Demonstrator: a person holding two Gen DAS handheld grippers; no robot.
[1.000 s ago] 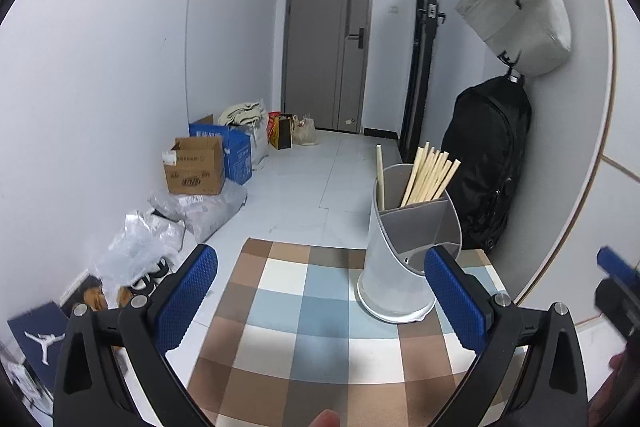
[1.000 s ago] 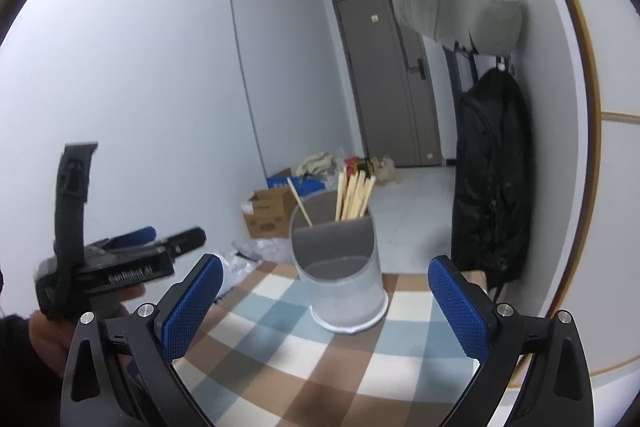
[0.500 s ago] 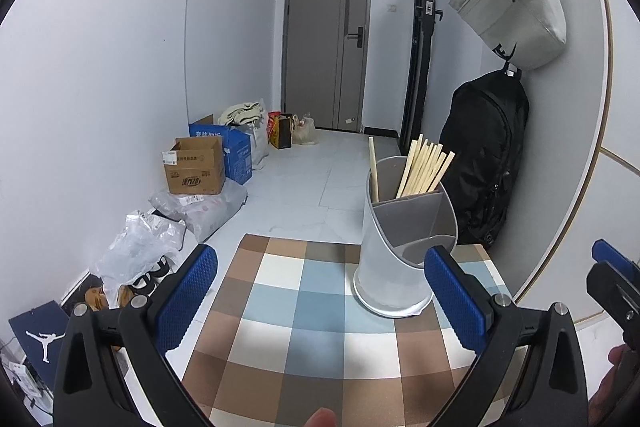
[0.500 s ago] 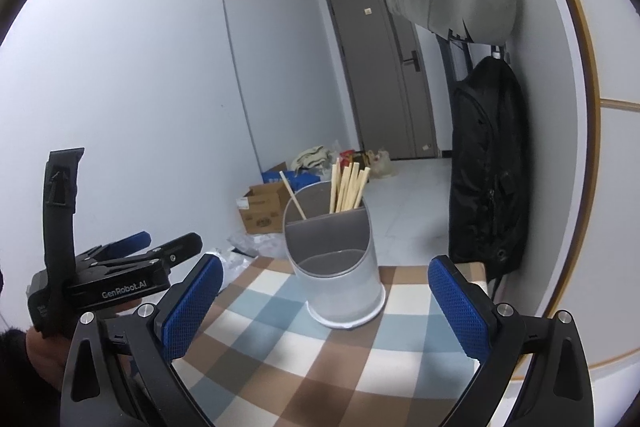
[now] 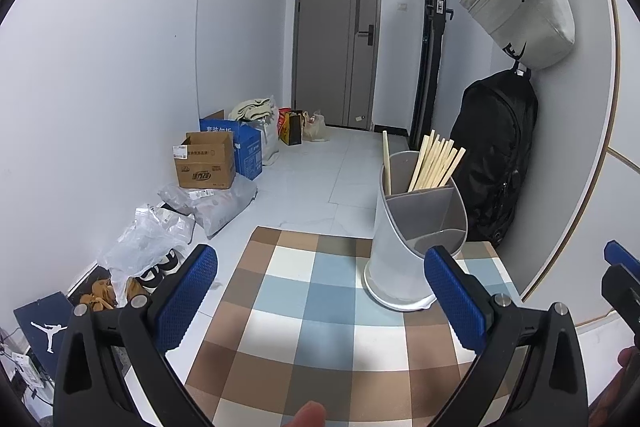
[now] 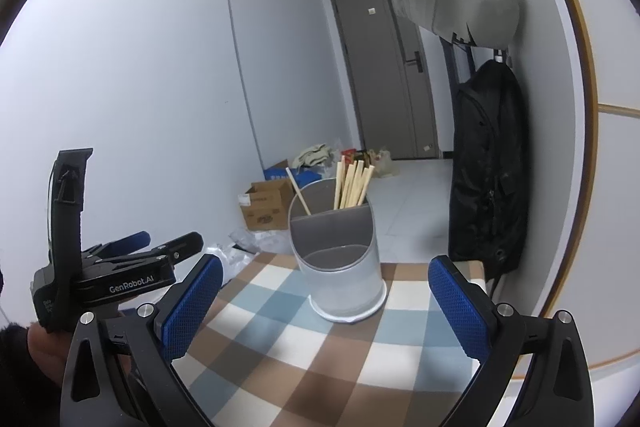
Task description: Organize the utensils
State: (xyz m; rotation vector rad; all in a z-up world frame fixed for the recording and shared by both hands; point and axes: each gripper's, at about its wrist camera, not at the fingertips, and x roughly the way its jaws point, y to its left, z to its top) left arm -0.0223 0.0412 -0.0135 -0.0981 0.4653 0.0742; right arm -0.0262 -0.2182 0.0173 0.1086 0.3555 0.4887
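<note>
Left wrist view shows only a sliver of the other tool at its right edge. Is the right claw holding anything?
Observer: No. In the right wrist view the right claw is open, with nothing between its blue pads. The utensil holder stands on the checked cloth beyond it.
Operator: What is holding the left tool?
Observer: A hand grips its body from below, with a dark sleeve at the frame's edge. The left claw is open too.
Operator: Any marking on that tool?
Observer: Its side reads "GenRobot.AI".
</note>
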